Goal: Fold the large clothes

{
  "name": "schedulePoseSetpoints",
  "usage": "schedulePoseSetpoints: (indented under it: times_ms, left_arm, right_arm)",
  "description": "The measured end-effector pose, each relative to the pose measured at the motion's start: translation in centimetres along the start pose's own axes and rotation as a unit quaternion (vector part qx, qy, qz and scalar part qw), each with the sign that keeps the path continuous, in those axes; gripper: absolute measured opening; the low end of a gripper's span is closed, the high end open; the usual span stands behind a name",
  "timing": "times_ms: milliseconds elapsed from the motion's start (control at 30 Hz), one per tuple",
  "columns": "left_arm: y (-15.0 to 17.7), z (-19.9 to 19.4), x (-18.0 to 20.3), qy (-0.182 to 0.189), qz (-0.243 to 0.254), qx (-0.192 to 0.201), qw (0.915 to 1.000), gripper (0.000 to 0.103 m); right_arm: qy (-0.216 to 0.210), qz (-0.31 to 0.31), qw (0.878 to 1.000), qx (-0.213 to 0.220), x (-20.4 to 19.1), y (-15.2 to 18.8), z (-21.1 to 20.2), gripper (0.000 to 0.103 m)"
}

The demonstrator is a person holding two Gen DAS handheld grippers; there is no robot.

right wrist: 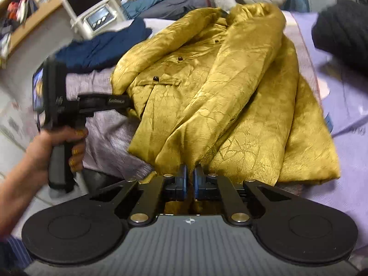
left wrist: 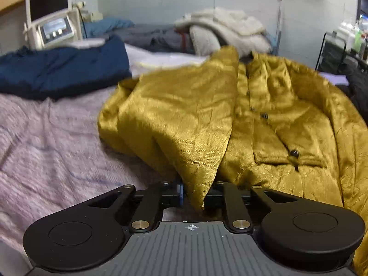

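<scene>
Spread across the lilac bed cover (right wrist: 345,105), the mustard-gold coat (right wrist: 230,87) looks shiny and crinkled, with dark round buttons down its front and both sleeves laid over the body. Its near hem lies directly ahead of the right hand-held gripper (right wrist: 191,179), whose jaws are closed tight on a fold of it. At the coat's other side, the left hand-held gripper (left wrist: 195,193) pinches a hanging flap of the gold fabric.
</scene>
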State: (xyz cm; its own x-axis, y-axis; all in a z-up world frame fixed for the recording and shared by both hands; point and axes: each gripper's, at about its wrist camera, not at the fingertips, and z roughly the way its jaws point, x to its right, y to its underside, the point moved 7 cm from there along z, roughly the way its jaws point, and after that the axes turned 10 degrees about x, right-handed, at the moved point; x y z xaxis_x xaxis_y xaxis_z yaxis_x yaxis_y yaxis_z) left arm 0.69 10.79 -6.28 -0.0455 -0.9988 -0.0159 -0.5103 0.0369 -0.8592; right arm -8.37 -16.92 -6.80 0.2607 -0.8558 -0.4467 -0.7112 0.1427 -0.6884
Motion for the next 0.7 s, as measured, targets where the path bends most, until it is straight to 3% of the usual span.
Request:
schedulePoseSetpoints:
  times_ms: [133,333,400,533,633,700]
  left_arm:
    - [-3.2,-1.2,-1.8,-0.03,0.008,0.059,0.9978,0.054]
    - [-10.6,-2.1,-6.2,-0.086,-0.01,0.149,0.985,0.053]
    - [-12.8,-1.7,-8.1,-0.107,-0.013,0.169,0.9798,0.053]
    - [-17.0,-1.2,-12.6,-0.134,-0.068,0.2,0.9683,0.051]
    - [-19.6,-0.3,-15.0,-0.181,-0.047,0.227,0.9558,0.051]
    - [-20.9,1.3,-16.2,-0.204,-0.028,0.226,0.9521,0.051]
  right_arm:
    - [-0.008,-0.016,0.997,0.07,0.1,-3.0,-2.6,0.004]
    - [0.066,-0.007,0.978,0.199,4.7,-10.6,-7.7,0.004]
    - [0.1,-0.007,0.966,0.24,7.0,-13.3,-9.6,0.004]
    - [0.184,0.008,0.936,0.301,12.5,-18.2,-13.2,0.004]
    - [0.266,0.002,0.903,0.337,16.9,-21.3,-15.4,0.004]
    - [0.313,0.021,0.888,0.337,20.7,-23.0,-15.9,0.005]
